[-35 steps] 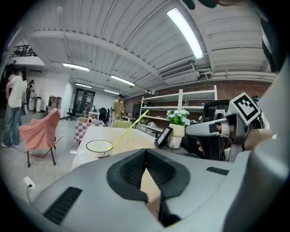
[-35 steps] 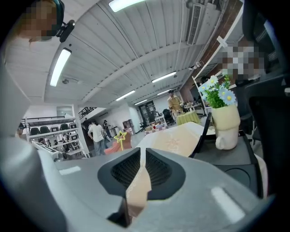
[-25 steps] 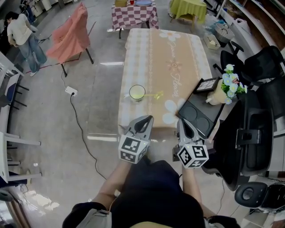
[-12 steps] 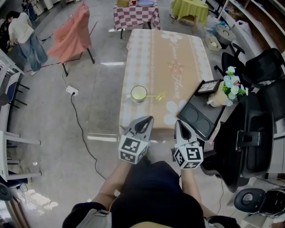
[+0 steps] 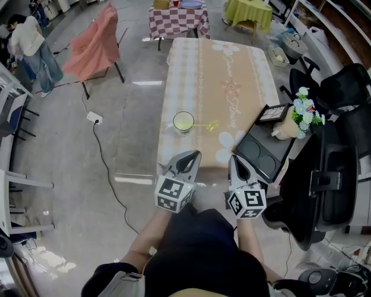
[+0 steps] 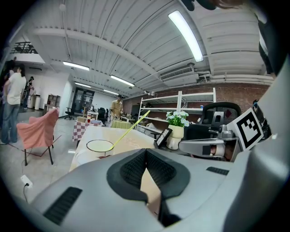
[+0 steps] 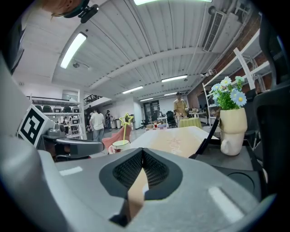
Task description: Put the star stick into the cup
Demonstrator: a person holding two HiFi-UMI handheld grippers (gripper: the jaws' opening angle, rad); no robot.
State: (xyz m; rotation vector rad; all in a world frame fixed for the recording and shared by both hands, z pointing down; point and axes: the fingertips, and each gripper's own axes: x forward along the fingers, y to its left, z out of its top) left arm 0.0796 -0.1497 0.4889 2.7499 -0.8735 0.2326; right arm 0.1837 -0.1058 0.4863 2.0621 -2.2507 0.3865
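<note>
The star stick point(image 5: 204, 124) leans in the cup point(image 5: 183, 121) near the table's point(image 5: 232, 69) front left corner, and just short of that edge the left tongs point(image 5: 195, 154) and right tongs point(image 5: 232, 158) hang pressed together, gripping nothing, with a flower vase point(image 5: 288, 126) off right.

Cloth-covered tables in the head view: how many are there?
3. The long beige floral table in front, bearing the cup; a red-checkered table beyond its far end; a yellow-green table to the right of that. Others may lie outside the frame.
</note>
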